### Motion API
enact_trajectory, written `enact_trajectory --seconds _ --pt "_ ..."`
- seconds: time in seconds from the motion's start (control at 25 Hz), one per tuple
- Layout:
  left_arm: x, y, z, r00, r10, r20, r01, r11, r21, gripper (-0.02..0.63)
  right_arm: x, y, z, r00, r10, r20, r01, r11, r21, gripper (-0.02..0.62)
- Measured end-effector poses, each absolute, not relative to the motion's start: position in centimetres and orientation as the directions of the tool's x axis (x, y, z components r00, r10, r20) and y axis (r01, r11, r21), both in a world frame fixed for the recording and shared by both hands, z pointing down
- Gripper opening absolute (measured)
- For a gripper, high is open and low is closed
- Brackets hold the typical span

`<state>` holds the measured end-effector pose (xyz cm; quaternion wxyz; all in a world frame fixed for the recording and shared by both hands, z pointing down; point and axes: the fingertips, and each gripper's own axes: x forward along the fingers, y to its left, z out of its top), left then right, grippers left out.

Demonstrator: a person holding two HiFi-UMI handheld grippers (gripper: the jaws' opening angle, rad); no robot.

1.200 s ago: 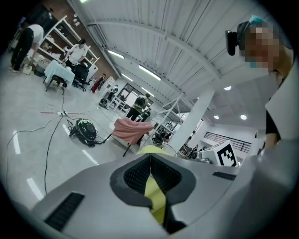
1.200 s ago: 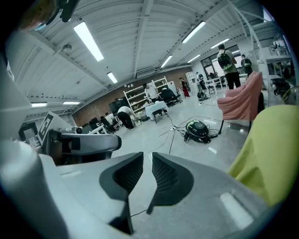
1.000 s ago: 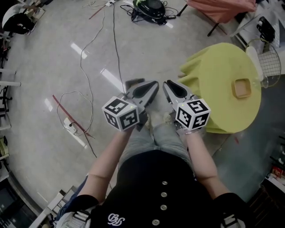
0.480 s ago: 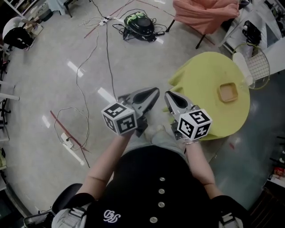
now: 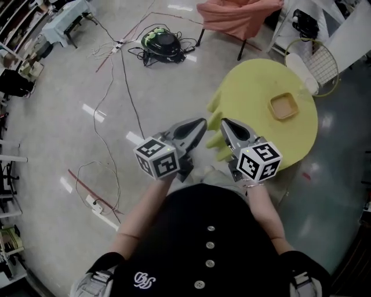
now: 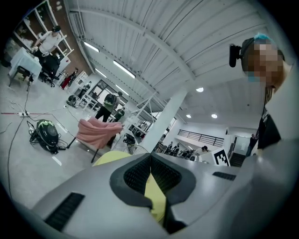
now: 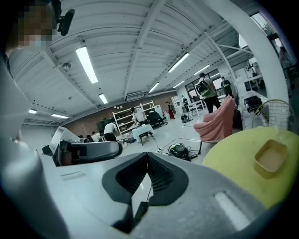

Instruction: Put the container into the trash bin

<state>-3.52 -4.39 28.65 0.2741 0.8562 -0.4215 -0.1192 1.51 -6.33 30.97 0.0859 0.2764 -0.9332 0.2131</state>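
Observation:
The container [image 5: 284,107] is a shallow tan square tub. It sits on the far right part of a round yellow-covered table [image 5: 255,98]; in the right gripper view the container [image 7: 270,158] shows at the right edge. A wire mesh trash bin [image 5: 317,65] stands just beyond the table. Side by side at chest height, my left gripper [image 5: 201,123] and right gripper [image 5: 224,123] point toward the table's near edge, well short of the container. In each gripper view the jaws meet at their tips, left gripper [image 6: 150,156] and right gripper [image 7: 147,156], with nothing between them.
A pink draped chair [image 5: 232,14] stands behind the table. A green-and-black device [image 5: 162,42] with cables lies on the floor at upper left. Wires and a power strip [image 5: 95,203] trail across the grey floor on the left. White shelving [image 5: 348,26] sits beside the bin.
The person has moved toward the yellow table, which now lies closer in front of both grippers. Both grippers have risen slightly and stayed side by side.

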Motion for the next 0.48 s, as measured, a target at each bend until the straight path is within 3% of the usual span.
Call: enact_trajectory --seconds 0.48 --pt "2.5 -5.2 28.9 0.717 -0.696 0.047 -0.598 -0.578 0.555 0.012 9.2 -7.0 30.6 -0.744 -0.609 0.273 -0.668 0.684 -0.293 0.003"
